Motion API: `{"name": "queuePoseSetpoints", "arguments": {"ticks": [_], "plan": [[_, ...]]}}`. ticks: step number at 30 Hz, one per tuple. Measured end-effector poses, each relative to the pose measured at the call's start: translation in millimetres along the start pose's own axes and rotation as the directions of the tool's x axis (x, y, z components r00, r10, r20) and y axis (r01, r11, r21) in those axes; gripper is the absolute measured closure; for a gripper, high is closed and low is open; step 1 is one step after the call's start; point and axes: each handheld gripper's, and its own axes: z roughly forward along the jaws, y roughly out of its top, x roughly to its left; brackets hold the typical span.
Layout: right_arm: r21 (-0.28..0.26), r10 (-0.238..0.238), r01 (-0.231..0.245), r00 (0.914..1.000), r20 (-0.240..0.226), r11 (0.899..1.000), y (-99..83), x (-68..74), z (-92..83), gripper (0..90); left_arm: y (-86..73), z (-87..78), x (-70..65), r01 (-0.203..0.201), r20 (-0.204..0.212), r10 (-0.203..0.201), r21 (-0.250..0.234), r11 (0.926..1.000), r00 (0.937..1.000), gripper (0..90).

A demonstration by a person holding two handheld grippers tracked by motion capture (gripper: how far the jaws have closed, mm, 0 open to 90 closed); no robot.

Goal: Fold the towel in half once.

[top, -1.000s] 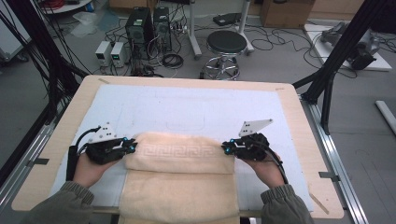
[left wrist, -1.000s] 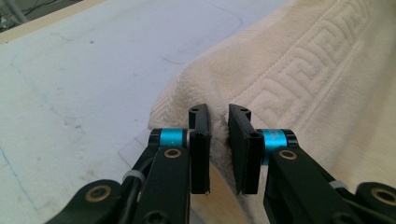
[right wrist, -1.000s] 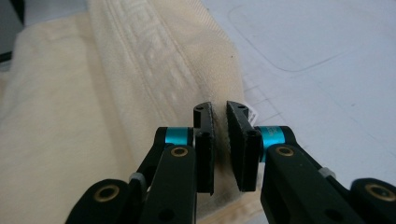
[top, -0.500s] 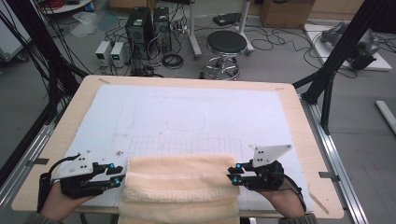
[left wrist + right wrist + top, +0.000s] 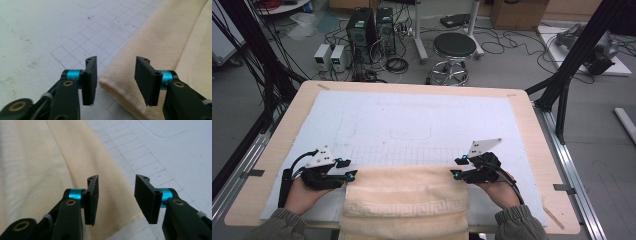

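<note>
Your left gripper (image 5: 116, 82) stands with its jaws apart, nothing between the ribbed black pads, just over the towel's (image 5: 160, 50) rounded hemmed corner. In the high view your left gripper (image 5: 346, 169) sits at the towel's (image 5: 404, 200) far left corner, your left hand (image 5: 302, 192) wrapped around it and a grey three-cornered plate on top.

Your right gripper (image 5: 116, 200) is likewise spread and holds nothing; below the gap lies the towel's (image 5: 50, 165) edge. In the high view your right gripper (image 5: 457, 167) sits at the far right corner, your right hand (image 5: 497, 187) behind it.

The towel is cream terry cloth, soft and nubbly, folded into a rectangle with a flat-woven band and a raised Greek-key pattern across it. It lies at the near edge of the surface (image 5: 272, 150) between your two grippers, its near side hanging over the edge.

Under it is a white mat (image 5: 412, 115), scuffed and faintly stained, printed with a thin square grid and a rounded outline further out. The surface itself is pale wood with rounded corners. No writing can be read anywhere.

Beyond the far edge are a black round stool (image 5: 454, 47), two computer towers (image 5: 372, 27), small grey boxes (image 5: 331, 56) and loose cables on the floor; black frame legs stand at either side.
</note>
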Motion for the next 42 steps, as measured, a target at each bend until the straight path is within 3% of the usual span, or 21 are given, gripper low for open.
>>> {"name": "queuePoseSetpoints", "arguments": {"ticks": [7,10,12,15,17,21,27,31,34,37,40,42], "plan": [[0.061,0.017,-0.018,0.9998,0.01,0.998,-7.2,-9.1,19.4,45.7,-1.3,17.6,2.8,0.012,-0.008,-0.012,0.047,0.9988,0.9999,44.9],[0.077,0.031,-0.031,0.9995,-0.002,0.997,-11.3,-11.5,24.2,45.5,-3.9,23.9,4.8,0.032,0.016,-0.034,0.083,0.996,0.9993,46.3],[0.088,0.039,-0.038,0.9991,-0.016,0.995,-14.4,-12.2,27.5,46.6,-5.2,24.4,5.7,0.045,0.043,-0.049,0.079,0.9959,0.9979,50.1],[0.087,0.045,-0.041,0.9977,-0.051,0.995,-17.0,-12.7,29.5,55.5,-5.7,23.6,5.6,0.042,0.076,-0.048,0.08,0.9959,0.996,61.7],[0.09,0.04,-0.032,0.9961,-0.079,0.995,-16.4,-11.2,28.9,67.1,-4.7,23.5,3.9,0.033,0.089,-0.04,0.082,0.9961,0.9953,68.2],[0.091,0.014,-0.005,0.9953,-0.096,0.996,-14.5,-8.7,28.3,79.1,-2.9,22.3,2.9,0.016,0.083,-0.023,0.085,0.9963,0.9963,78.8],[0.09,0.009,-0.004,0.9982,-0.059,0.996,-7.5,-13.6,25.5,82.0,9.1,23.1,9.1,0.038,0.007,-0.038,0.048,0.9981,0.9992,83.4],[0.071,0.03,-0.029,0.9995,-0.006,0.997,8.2,-31.3,25.3,82.4,26.0,31.6,21.3,0.056,-0.056,-0.055,0.021,0.9982,0.9969,84.1],[0.05,0.058,-0.059,0.9978,0.031,0.997,22.7,-53.6,23.5,82.4,45.2,39.4,36.7,0.073,-0.106,-0.072,-0.004,0.9974,0.9917,84.2],[0.034,0.084,-0.086,0.9944,0.063,0.996,33.7,-73.3,23.3,82.4,66.8,47.4,53.0,0.109,-0.143,-0.114,-0.041,0.9932,0.9831,84.3],[0.005,0.111,-0.112,0.9893,0.095,0.994,49.2,-90.3,19.0,82.5,92.2,51.4,68.4,0.116,-0.181,-0.126,-0.063,0.9913,0.9755,84.5],[-0.001,0.103,-0.103,0.9871,0.123,0.995,62.8,-99.0,13.9,82.5,110.8,50.5,76.8,0.113,-0.203,-0.126,-0.078,0.9906,0.971,84.7]]}}
